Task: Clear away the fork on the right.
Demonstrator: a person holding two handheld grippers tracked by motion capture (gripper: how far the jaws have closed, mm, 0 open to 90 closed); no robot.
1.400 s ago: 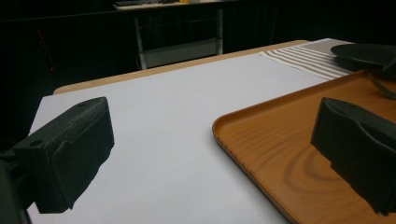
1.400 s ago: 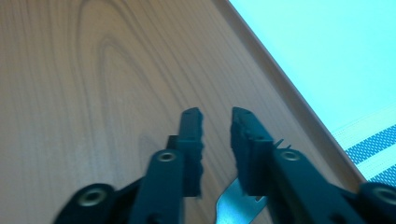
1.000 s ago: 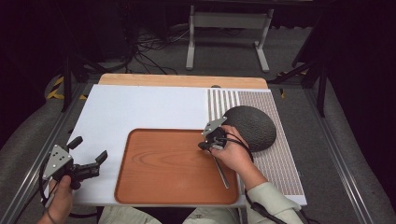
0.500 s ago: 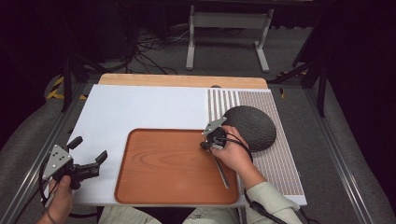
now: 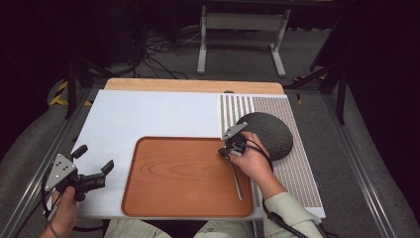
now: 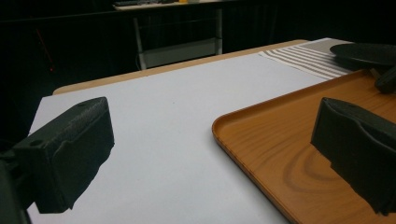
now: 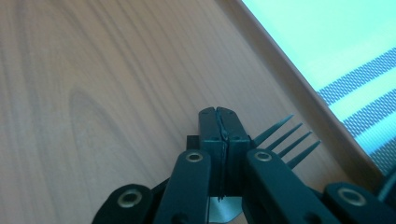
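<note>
Right gripper view shows my right gripper point(image 7: 219, 119) clenched on a dark metal fork point(image 7: 285, 140), tines just beside the right rim of the brown wooden tray point(image 5: 183, 173). My left gripper point(image 5: 94, 166) hangs released, left of the tray.

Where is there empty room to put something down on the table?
The white board is bare from the left gripper back to the wooden strip. The tray is bare left of the fork. It is crowded at the dark plate and right gripper.
</note>
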